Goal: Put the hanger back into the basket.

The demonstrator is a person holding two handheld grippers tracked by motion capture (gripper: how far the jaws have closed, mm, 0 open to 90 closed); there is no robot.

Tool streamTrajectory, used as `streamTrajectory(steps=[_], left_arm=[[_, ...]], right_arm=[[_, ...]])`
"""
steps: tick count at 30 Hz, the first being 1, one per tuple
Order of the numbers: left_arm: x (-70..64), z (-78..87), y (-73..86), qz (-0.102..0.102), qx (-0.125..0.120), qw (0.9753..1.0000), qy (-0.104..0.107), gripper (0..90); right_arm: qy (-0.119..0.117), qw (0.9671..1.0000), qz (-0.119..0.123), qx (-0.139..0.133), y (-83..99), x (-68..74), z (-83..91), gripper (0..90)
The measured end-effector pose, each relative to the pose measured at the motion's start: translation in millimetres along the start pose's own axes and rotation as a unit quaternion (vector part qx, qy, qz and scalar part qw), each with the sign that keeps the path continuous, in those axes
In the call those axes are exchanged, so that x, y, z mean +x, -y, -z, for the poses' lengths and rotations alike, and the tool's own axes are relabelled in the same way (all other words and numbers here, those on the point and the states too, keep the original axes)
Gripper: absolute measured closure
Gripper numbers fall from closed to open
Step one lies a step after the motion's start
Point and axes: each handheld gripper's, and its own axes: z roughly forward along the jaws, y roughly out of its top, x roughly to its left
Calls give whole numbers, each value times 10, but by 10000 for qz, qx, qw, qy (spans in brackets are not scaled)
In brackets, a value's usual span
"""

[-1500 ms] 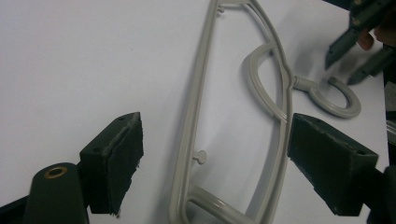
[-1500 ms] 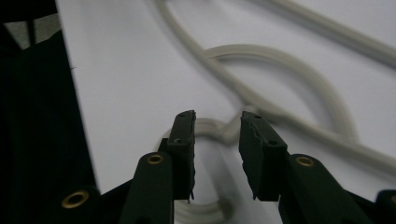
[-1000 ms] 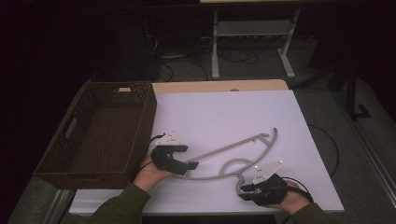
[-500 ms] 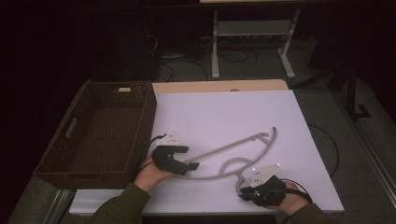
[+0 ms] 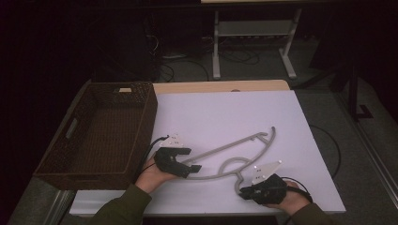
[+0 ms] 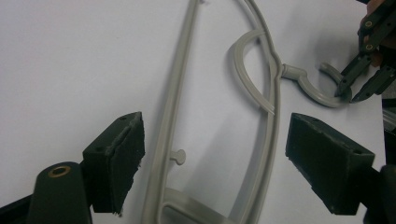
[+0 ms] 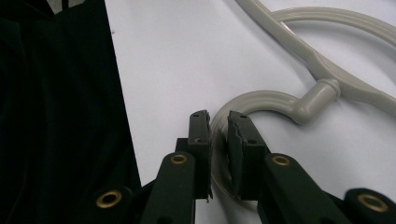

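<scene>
The grey plastic clothes hanger (image 5: 234,157) is lying flat on the white tabletop (image 5: 225,112), near my edge of it, its hook pointing toward me and its long bar running away to the right. I am pinching the hook (image 7: 254,105) with my right gripper (image 7: 218,122): its jaws are standing almost together, one on each side of the curved rod, which is passing between the pads. My left gripper (image 6: 215,154) is hovering over the hanger's shoulder end with its jaws spread wide, both of the hanger's rails lying in the gap between them and neither pad (image 6: 128,156) touching plastic. In the left gripper view my other gripper (image 6: 369,60) is showing far off at the hook tip. A dark wicker basket (image 5: 101,133) is sitting at the table's left side, just beside my left hand (image 5: 152,176) and apart from the hanger. Beyond the table, a metal stand (image 5: 253,42) and loose cables are resting on the dark floor
</scene>
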Motion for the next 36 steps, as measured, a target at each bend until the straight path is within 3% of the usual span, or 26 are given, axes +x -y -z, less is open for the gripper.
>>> streamTrajectory(steps=[7, 8, 10, 13, 22, 23, 25, 26, 31, 32, 33, 36], left_arm=[[-21, -16, 2, -26, 23, 10000, 41, 198], [-22, -20, 2, -58, 44, 10000, 54, 198], [-37, -33, 2, -41, 44, 10000, 74, 198], [-43, -44, 2, -106, 90, 9999, 89, 199], [-52, -49, 8, -16, 36, 10000, 91, 202], [-42, -40, 7, -85, 95, 9999, 90, 202], [-46, -48, 8, -38, 37, 9999, 93, 202], [-47, -48, 8, -33, 35, 9999, 95, 202], [-43, -57, 7, -122, 137, 9998, 100, 203], [-48, -63, 8, -109, 137, 9998, 101, 203], [-48, -67, 8, -125, 147, 9998, 106, 203], [-55, -87, 10, -137, 178, 9997, 130, 203]], right_arm=[[-1, 10000, 64, -7, -8, 2, -11, 800], [32, 9999, 80, -54, -11, 0, -2, 899], [-104, 9993, -135, -326, -33, -2, 62, 899], [-5, 9998, 159, -128, -11, -13, 40, 857], [-89, 9991, 411, -57, 45, -18, 36, 738], [-89, 9991, 411, -57, 45, -18, 36, 738], [-117, 9987, 485, 81, 52, 4, 0, 736], [-76, 9978, 650, 62, 57, -11, -8, 741], [39, 9969, 780, 69, 60, 22, -18, 775], [30, 9974, 716, 66, 56, 36, -18, 779], [58, 9962, 865, 41, 57, 16, -29, 782], [57, 9966, 825, 43, 52, 22, -30, 793]])
